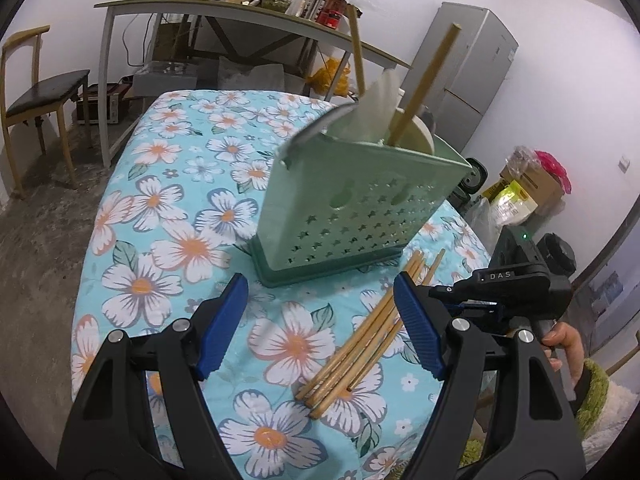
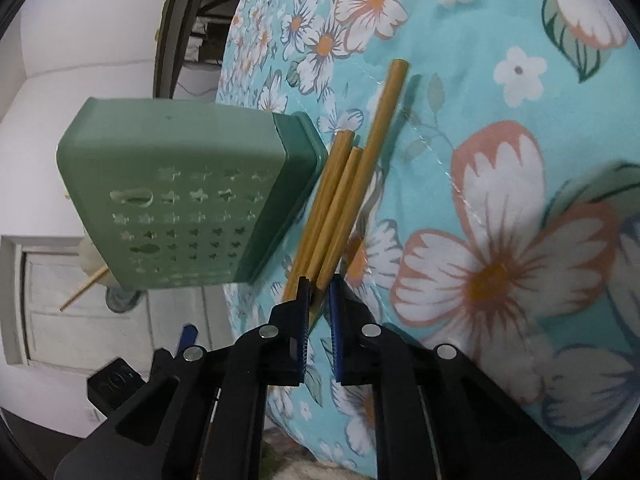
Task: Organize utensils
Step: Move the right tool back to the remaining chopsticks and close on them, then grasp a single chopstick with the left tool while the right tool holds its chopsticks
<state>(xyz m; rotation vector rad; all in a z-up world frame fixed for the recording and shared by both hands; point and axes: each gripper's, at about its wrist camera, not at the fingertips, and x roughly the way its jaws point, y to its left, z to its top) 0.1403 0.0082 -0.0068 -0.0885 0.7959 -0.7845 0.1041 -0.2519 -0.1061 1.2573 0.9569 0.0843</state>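
Pinching a chopstick out of the bundle, the right gripper is sitting low over the floral cloth with its jaws drawn nearly together; the stick's near end is running in between the blue pads, and the grip looks made, though the contact itself is partly hidden. Taking one stick by its end is probably meant to leave the rest of it free to be lifted and dropped into the holder.

The left gripper is hanging with its jaws wide apart and nothing between them. The holder is standing straight ahead of its fingers, and the bundle is lying just inside and beneath its right finger. It is likely waiting there to steady the holder or take the next stick.

The chopsticks are lying flat on the cloth, side by side, their long axes running away from the right gripper's tips toward the holder's dark base, far ends fanning slightly. In the left view the same bundle is slanting from the near right up toward the holder.

One chopstick is already standing in the holder, leaning back and to the right, its top end poking well above the rim beside a pale spoon.
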